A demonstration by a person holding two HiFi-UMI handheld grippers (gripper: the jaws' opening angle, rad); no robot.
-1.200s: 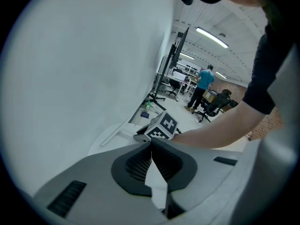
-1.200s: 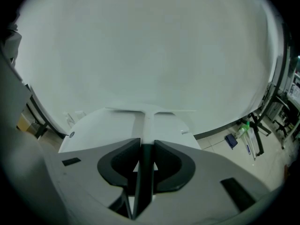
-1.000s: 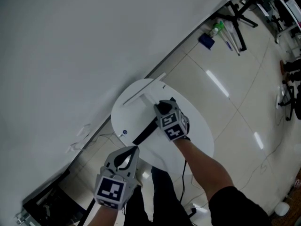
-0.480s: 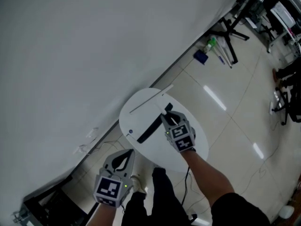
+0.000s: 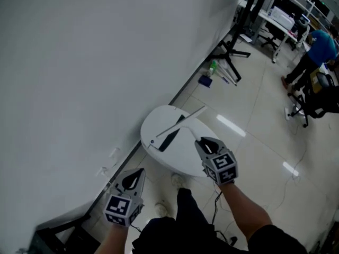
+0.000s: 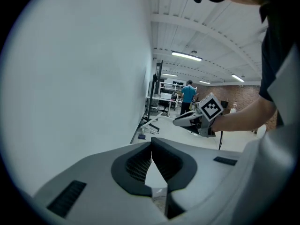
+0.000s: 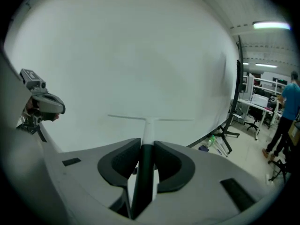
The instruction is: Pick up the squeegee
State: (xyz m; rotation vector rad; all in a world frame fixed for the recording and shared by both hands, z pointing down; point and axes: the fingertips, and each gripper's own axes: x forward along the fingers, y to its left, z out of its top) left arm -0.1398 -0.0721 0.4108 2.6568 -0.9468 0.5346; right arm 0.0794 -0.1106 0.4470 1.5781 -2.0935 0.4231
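left gripper (image 5: 135, 177): pressed together at the tips, nothing between them. it hangs off the near-left side of the round white bench (image 5: 177, 162), well apart from it, close to the wall (image 5: 79, 62).

squeegee (image 7: 149, 129): pinched by its black handle and, by the look of it, already clear of the bench top. it sits over the bench's middle.

right gripper (image 5: 204, 143): clamped on that handle, over the near-right part of the bench.

handling note (judgement): the pick-up looks nearly complete. keep the pinch firm on the handle so the blade end does not sag. carry it straight up from the bench and keep the blade's tips off the wall and the bench rim. the left gripper is best kept out of the way on the bench's left.

orientation: the long axis runs from the handle, on the person's side of the bench, across the bench toward the wall. the white shaft leads forward out of the gripper. the blade (image 5: 180, 124) lies crosswise at the far end, roughly parallel to the wall, and one tip reaches past the bench's far-right rim.
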